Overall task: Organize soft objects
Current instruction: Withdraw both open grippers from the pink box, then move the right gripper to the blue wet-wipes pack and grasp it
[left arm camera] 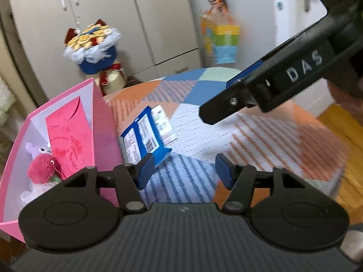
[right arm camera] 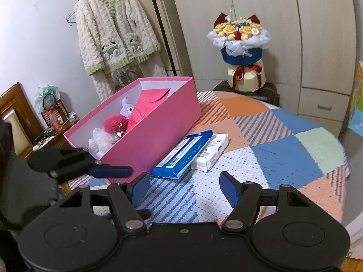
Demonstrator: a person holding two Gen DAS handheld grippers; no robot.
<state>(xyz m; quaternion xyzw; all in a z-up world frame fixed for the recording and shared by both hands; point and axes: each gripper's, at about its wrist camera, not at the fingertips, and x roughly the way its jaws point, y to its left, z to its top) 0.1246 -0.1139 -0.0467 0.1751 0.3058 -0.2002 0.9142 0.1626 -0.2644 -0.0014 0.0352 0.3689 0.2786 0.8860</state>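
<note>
A pink box (right arm camera: pixel 158 122) stands on the round patchwork table (right arm camera: pixel 283 140). It holds a red fluffy toy (right arm camera: pixel 114 123), a purple plush (right arm camera: pixel 127 108), a white mesh puff (right arm camera: pixel 99 139) and a red envelope (right arm camera: pixel 147 104). A blue wipes pack (right arm camera: pixel 183 154) and a white wipes pack (right arm camera: pixel 211 150) lie beside the box. My right gripper (right arm camera: pixel 185 187) is open and empty, short of the packs. My left gripper (left arm camera: pixel 182 168) is open and empty, close to the blue pack (left arm camera: pixel 145 138), with the box (left arm camera: pixel 104 122) on its left. The right gripper's finger (left arm camera: pixel 226 106) crosses the upper right of the left wrist view.
A flower bouquet (right arm camera: pixel 240 43) stands on a dark stool behind the table. A fluffy robe (right arm camera: pixel 115 36) hangs on the wall at left. Grey wardrobe doors (right arm camera: pixel 272 22) fill the back. A wooden side table (right arm camera: pixel 52 127) with clutter is at the far left.
</note>
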